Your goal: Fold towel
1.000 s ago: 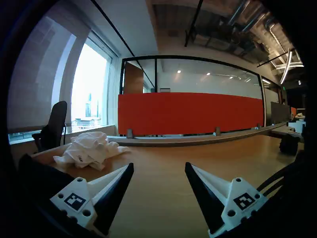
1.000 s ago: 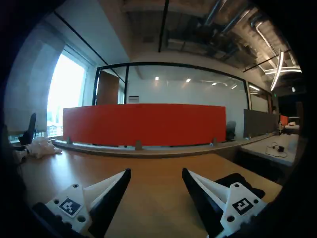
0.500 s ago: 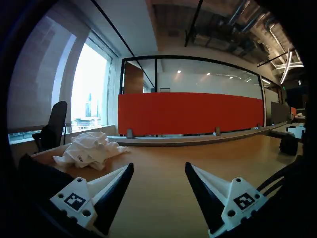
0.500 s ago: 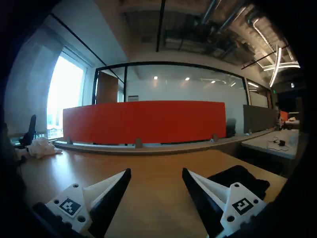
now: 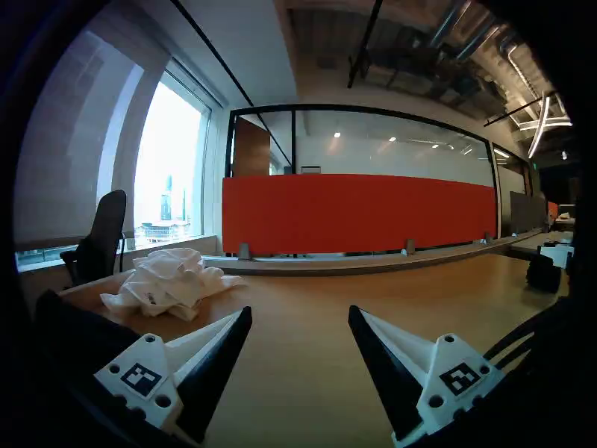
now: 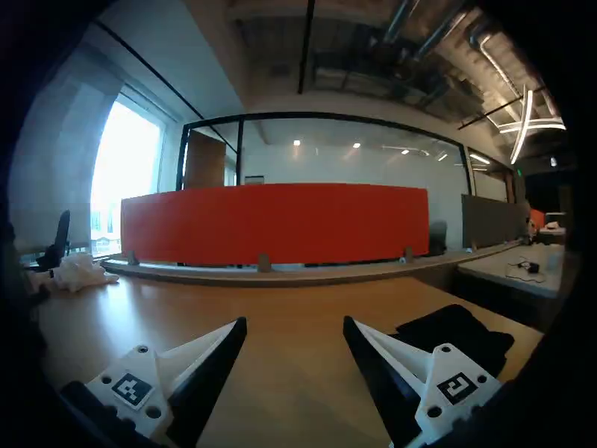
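Both jaws spread, empty: L gripper (image 5: 298,309), R gripper (image 6: 294,319); white towel (image 5: 170,282) crumpled on desk (image 5: 418,287).

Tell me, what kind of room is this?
Probably an open office: a long wooden desk with a red divider panel behind it, a black office chair by the window, and a glass-walled room beyond.

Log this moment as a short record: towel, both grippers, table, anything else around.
towel: white, crumpled in a heap, unfolded, lying on the table
left gripper: jaws open, holding nothing, short of the towel
right gripper: jaws open, holding nothing, above bare wood
table: wooden, long
black item: dark, cloth-like, near the table's right edge
background: red partition, office chair by the window
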The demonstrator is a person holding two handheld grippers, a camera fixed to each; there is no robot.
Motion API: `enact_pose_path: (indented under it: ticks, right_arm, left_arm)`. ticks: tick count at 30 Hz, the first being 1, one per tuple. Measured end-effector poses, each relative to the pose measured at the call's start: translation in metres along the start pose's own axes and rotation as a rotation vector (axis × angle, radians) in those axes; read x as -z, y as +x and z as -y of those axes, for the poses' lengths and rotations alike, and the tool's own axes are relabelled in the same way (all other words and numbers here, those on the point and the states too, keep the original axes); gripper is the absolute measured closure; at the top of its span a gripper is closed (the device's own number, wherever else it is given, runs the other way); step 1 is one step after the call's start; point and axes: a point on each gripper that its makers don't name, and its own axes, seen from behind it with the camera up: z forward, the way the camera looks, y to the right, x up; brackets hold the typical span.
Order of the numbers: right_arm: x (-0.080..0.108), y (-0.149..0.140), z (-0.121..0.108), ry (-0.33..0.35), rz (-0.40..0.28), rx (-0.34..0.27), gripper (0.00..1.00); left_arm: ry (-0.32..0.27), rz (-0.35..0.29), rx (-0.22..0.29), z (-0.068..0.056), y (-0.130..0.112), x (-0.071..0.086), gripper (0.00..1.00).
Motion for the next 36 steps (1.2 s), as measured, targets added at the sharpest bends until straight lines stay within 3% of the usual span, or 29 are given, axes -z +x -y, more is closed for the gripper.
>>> enact_pose_path:
  ticks: [36]
  right_arm:
    - [0.0036, -0.0025, 0.0092, 0.026, -0.008, 0.020, 0.00]
  left_arm:
    - [0.000, 0.000, 0.000, -0.0004, -0.0004, 0.0000, 0.04]
